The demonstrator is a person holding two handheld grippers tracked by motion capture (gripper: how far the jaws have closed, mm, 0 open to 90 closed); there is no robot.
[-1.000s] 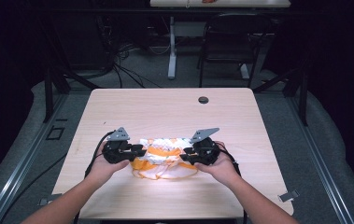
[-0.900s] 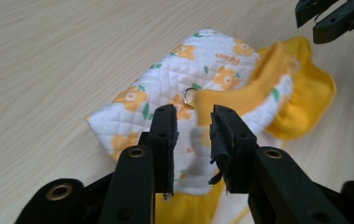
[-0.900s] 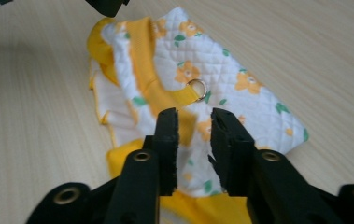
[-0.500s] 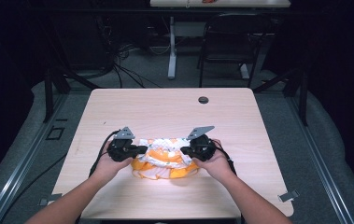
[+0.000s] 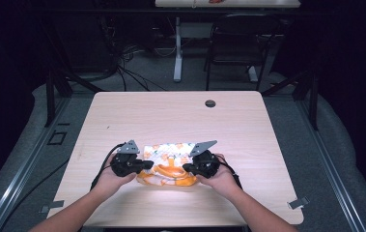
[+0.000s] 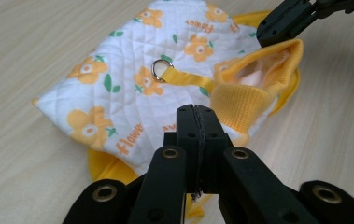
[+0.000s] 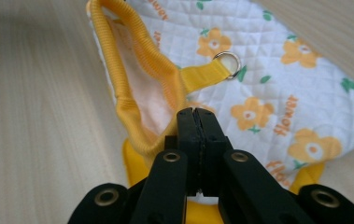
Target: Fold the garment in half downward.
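A small quilted garment [image 5: 168, 151], white with orange flowers, lies on the wooden table [image 5: 171, 116] near its front edge. It has a yellow ribbed collar [image 6: 240, 100] and a metal D-ring [image 6: 159, 70] on a yellow strap. My left gripper [image 5: 149, 165] is shut on the collar's left side, its jaws [image 6: 197, 112] pressed together at the ribbed edge. At the opposite side of the collar [image 7: 137, 60], my right gripper [image 5: 186, 168] is also shut on the rim, as its own view [image 7: 197, 114] shows. The collar gapes open between the two grips.
A round cable hole [image 5: 210, 103] sits at the table's far side. Beyond the table stand a chair [image 5: 233, 43] and a desk leg [image 5: 177, 48], with cables on the floor. A metal clip [image 5: 297, 203] lies by the front right corner.
Both hands have shifted a little toward the front edge, the right one also inward. The garment's yellow collar now bunches up between the two grippers.
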